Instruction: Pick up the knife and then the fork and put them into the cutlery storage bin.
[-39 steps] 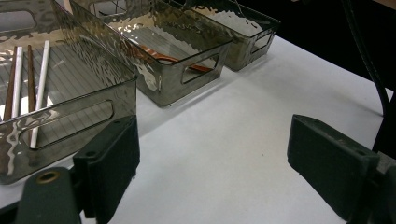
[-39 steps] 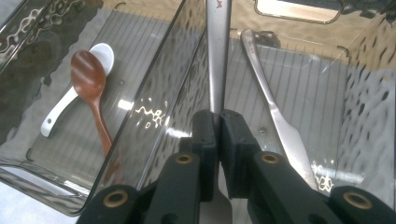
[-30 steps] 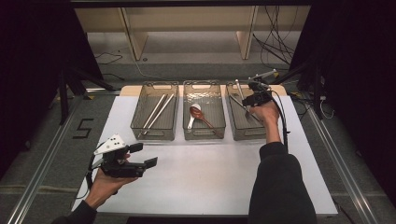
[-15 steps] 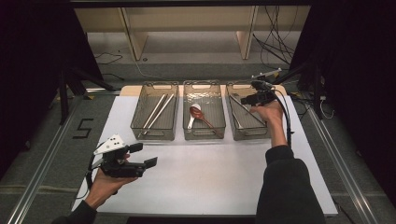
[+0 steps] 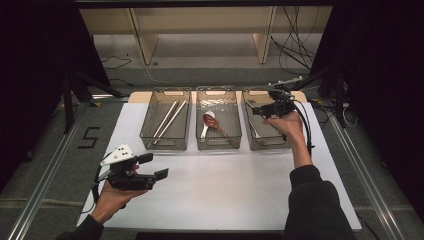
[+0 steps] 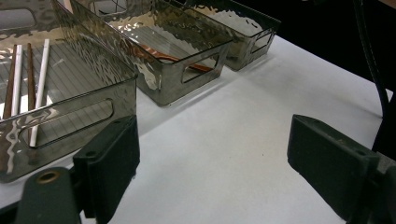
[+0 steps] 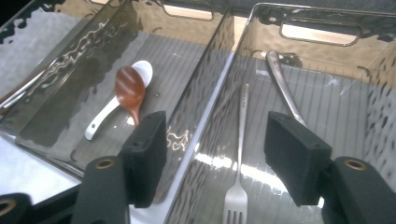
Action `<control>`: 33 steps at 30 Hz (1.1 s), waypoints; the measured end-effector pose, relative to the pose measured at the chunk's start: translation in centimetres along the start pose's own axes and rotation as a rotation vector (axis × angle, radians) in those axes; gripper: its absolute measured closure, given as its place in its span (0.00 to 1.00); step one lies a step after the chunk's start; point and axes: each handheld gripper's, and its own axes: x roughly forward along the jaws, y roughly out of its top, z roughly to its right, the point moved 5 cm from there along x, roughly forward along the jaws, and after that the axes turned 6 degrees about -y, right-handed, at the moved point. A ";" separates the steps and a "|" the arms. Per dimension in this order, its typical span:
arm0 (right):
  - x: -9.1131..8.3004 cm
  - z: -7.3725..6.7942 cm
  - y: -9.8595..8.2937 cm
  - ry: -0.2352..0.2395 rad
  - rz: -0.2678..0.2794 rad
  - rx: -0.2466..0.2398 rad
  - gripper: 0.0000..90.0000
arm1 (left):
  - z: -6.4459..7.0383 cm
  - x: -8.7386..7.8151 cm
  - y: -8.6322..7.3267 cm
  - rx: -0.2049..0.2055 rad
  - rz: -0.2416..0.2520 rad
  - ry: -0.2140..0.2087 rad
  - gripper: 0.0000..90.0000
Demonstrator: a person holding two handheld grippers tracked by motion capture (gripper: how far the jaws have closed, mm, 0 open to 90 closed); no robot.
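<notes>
Silver metal fork [image 7: 239, 154]: lying flat on the ribbed floor of the right-hand smoked clear plastic bin [image 7: 373, 121], tines toward the camera, just below and between the two black pads of the right gripper [image 7: 219, 161], nearer the left pad. Nothing is touching it.

Second piece, a silver metal spoon or similar long-handled utensil [image 7: 282, 84]: resting in the same bin, beyond the right pad, angled toward the far wall; its bowl end cannot be told.

Right gripper [image 5: 260, 108]: jaws standing wide apart and holding nothing. Compared with a second ago it is sitting higher and farther back over the bin, so the hand is withdrawing rather than reaching in. Judgement: the fork is most likely just deposited, and this bin's share of the sorting is closing out.

Left gripper [image 5: 150, 172]: resting low over the white tabletop [image 5: 225, 190] in the same place as a second ago, jaws wide apart, empty; bare table lies between its pads [image 6: 109, 163].

Neighbouring stock: middle bin [image 7: 56, 107], off the left pad, containing a brown wooden spoon [image 7: 130, 88] overlapping a white ceramic spoon [image 7: 105, 114]; left bin [image 5: 165, 122] containing pale and brown chopsticks [image 6: 28, 79].
</notes>
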 end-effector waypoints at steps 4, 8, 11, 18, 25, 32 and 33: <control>-0.5 -0.4 -0.3 0.019 0.030 0.009 0.40 | 0.0 0.0 0.0 0.000 0.000 -0.001 0.18; -1.2 -1.0 -0.7 0.032 0.057 0.002 0.37 | 0.0 0.0 -0.1 0.003 -0.006 -0.001 0.18; -1.8 -1.6 -1.1 0.052 0.084 0.003 0.35 | 0.0 0.0 -0.1 -0.001 -0.005 -0.001 0.18; -3.3 -2.8 -2.4 0.086 0.131 0.001 0.33 | -0.1 0.1 -0.1 -0.002 -0.008 0.000 0.18; -4.7 -3.9 -4.1 0.117 0.170 -0.004 0.31 | -0.1 0.1 -0.1 -0.003 -0.010 0.002 0.18; -5.9 -4.8 -6.0 0.126 0.193 -0.032 0.30 | 0.0 -0.1 -0.1 -0.005 -0.007 0.004 0.18; -6.0 -5.0 -6.3 0.133 0.197 -0.034 0.30 | 0.0 -0.1 -0.2 -0.005 -0.007 0.003 0.18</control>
